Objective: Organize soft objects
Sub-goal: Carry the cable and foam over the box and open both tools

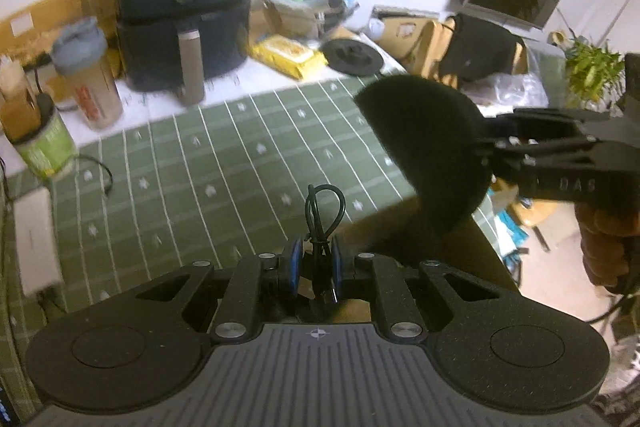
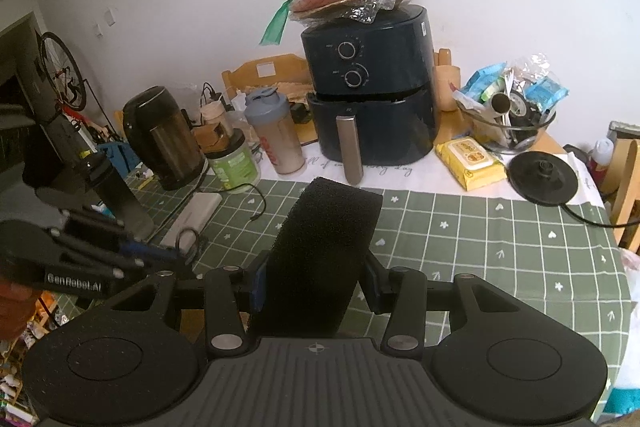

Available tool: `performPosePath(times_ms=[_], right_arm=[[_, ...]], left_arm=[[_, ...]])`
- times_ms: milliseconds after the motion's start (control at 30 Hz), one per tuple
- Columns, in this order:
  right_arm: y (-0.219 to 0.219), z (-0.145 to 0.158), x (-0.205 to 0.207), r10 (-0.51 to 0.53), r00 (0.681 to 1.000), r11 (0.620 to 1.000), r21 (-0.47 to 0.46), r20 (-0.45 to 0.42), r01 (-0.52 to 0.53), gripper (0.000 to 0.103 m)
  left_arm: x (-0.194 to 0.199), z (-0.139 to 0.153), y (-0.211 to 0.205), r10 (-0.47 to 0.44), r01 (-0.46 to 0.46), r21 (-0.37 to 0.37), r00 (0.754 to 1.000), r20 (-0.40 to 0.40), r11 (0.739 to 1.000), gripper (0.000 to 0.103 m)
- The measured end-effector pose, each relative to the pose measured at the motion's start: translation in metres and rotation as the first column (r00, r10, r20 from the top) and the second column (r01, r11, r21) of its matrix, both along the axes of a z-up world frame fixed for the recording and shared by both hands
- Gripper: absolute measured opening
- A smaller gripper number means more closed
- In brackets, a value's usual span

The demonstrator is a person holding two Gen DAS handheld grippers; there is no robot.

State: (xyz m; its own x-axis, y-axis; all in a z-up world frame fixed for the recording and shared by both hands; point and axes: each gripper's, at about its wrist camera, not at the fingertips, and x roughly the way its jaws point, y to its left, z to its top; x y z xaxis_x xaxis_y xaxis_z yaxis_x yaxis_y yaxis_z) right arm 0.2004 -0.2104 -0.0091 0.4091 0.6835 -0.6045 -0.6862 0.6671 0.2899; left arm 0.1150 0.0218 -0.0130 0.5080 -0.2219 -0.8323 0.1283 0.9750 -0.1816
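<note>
Left gripper (image 1: 314,267) has its fingers squeezed narrow on a bundled black cable (image 1: 323,223). Right gripper (image 2: 316,285) fingers hold a round black foam disc (image 2: 320,247) on edge, up above the green checked desk (image 2: 480,239).

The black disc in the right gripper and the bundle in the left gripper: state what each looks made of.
Black disc: likely open-cell foam, matte, with a coarse porous edge and slightly ragged outline. Bundle: a coiled black cable, probably rubber or plastic sheathed, smooth and faintly glossy, cinched by a thin tie, with a plug end showing below the pads.
</note>
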Motion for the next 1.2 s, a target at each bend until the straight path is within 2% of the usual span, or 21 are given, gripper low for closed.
performPosePath(times_ms=[200,267,333,400,567,600,633,700,933,1200], right_arm=[[-0.001,-0.001,-0.015,0.002,1.0,1.0,0.001,-0.012,-0.002,0.049],[-0.002,-0.002,-0.021,0.003,1.0,1.0,-0.001,-0.015,-0.003,0.049],[-0.003,-0.002,-0.026,0.003,1.0,1.0,-0.005,-0.02,-0.003,0.049],[-0.003,-0.002,-0.032,0.0,1.0,1.0,-0.009,-0.023,0.0,0.049],[-0.005,-0.003,-0.045,-0.007,0.999,1.0,-0.01,-0.034,0.006,0.049],[-0.005,-0.003,-0.048,-0.005,0.999,1.0,-0.011,-0.036,0.004,0.049],[-0.004,-0.003,-0.05,0.0,0.999,1.0,-0.011,-0.037,0.0,0.049],[-0.002,-0.003,-0.056,0.016,0.999,1.0,-0.01,-0.041,-0.016,0.049],[0.016,0.0,-0.066,0.101,0.994,0.995,-0.008,-0.048,-0.101,0.049],[0.044,0.002,-0.067,0.217,0.968,0.976,-0.002,-0.123,-0.219,0.049]], left_arm=[[-0.013,-0.022,-0.002,-0.007,0.004,-0.053,0.998,-0.065,0.999,0.018],[-0.018,-0.027,0.0,0.011,-0.015,-0.06,0.997,-0.071,0.998,0.026],[-0.025,-0.027,0.002,0.024,-0.029,-0.067,0.998,-0.064,0.997,0.041],[-0.034,-0.024,0.005,0.041,-0.044,-0.069,0.998,-0.041,0.997,0.048],[-0.051,-0.015,0.009,0.102,-0.1,-0.056,0.995,0.021,0.993,0.05],[-0.054,-0.015,0.008,0.112,-0.11,-0.05,0.993,0.029,0.993,0.053],[-0.056,-0.014,0.008,0.121,-0.12,-0.043,0.992,0.036,0.992,0.061],[-0.062,-0.014,0.008,0.142,-0.14,-0.039,0.989,0.051,0.989,0.068],[-0.078,-0.015,0.022,0.227,-0.224,-0.07,0.973,0.048,0.972,0.068],[-0.094,-0.013,0.045,0.334,-0.331,-0.055,0.942,0.045,0.942,0.069]])
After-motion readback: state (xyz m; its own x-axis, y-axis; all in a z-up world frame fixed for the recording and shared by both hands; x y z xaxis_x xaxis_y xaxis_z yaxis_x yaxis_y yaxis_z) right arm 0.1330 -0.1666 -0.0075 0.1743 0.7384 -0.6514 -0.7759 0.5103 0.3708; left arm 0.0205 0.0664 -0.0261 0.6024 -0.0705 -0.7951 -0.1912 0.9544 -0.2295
